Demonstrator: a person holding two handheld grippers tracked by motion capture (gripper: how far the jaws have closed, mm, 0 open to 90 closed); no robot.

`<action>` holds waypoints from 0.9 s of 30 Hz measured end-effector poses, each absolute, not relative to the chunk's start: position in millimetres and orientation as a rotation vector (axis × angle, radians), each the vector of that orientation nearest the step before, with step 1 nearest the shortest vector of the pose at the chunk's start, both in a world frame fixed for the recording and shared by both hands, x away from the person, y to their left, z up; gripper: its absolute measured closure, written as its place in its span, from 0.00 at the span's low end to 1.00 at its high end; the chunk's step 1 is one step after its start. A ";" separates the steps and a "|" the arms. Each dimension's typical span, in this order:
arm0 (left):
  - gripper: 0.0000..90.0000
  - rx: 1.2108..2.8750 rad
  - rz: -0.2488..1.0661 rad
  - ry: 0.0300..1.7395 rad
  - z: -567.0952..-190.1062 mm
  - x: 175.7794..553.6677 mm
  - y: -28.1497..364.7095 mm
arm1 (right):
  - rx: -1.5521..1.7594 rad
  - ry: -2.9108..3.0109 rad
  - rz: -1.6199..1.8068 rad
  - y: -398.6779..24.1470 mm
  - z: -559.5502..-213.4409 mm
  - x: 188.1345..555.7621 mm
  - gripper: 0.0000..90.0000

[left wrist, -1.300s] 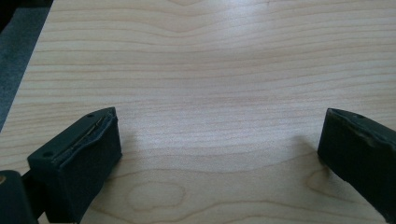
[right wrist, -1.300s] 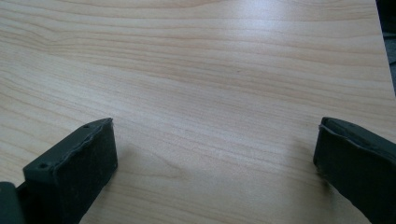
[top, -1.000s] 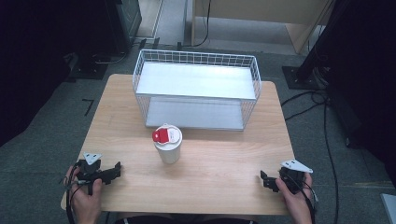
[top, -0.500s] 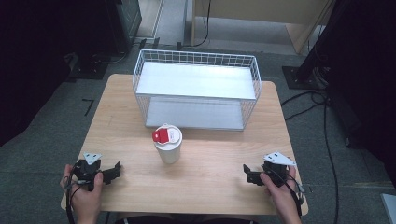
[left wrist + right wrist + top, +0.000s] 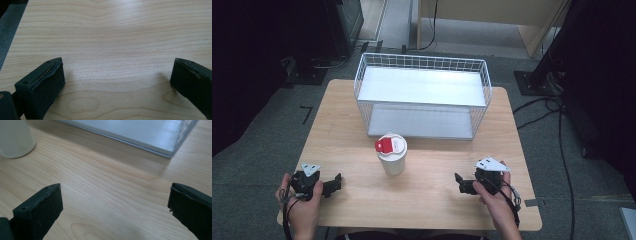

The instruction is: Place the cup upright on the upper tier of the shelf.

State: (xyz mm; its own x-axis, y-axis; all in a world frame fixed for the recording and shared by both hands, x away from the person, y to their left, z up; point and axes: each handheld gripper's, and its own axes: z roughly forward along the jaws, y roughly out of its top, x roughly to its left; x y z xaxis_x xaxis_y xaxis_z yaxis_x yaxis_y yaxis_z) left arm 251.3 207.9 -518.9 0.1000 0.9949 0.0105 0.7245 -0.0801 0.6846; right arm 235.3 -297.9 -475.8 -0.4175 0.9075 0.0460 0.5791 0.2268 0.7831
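White and squat, the cup [image 5: 391, 159] stood upright near the middle of the wooden table [image 5: 432, 200], and we had it squarely in sight. We could see a white lid on top with a red tab across its left half. Its body was plain off-white, narrowing a little toward the base. In our right gripper view the cup's lower wall [image 5: 15, 138] sat at the top left corner, resting flat on the wood.

Behind it stood the white wire basket [image 5: 422, 95], close to the cup but not touching, with a pale flat shelf inside.

We held the left gripper [image 5: 332, 184] low at the table's near left corner, its jaws spread wide with bare wood between them, well apart from the cup. We held the right gripper [image 5: 460, 183] at the near right, pointed leftward toward the cup, jaws likewise spread wide and empty, with open table between it and the cup. Our hands wrapped both handles, and a grey three-cornered plate topped each one.
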 end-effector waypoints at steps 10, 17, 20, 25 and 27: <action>0.00 1.862 0.676 1.677 -519.0 251.2 207.8 | 1.283 2.141 1.099 -254.5 -470.9 244.4 0.00; 0.00 1.862 0.676 1.677 -519.0 251.2 207.8 | 1.239 2.174 1.134 -228.7 -470.2 250.1 0.00; 0.00 1.862 0.676 1.677 -519.0 251.2 207.8 | 1.216 2.184 1.164 -215.2 -467.0 253.5 0.00; 0.00 1.861 0.675 1.678 -519.0 251.2 207.7 | 1.198 2.202 1.190 -200.1 -467.5 256.6 0.00; 0.00 1.861 0.675 1.678 -519.0 251.2 207.7 | 1.194 2.206 1.191 -197.5 -467.7 256.9 0.00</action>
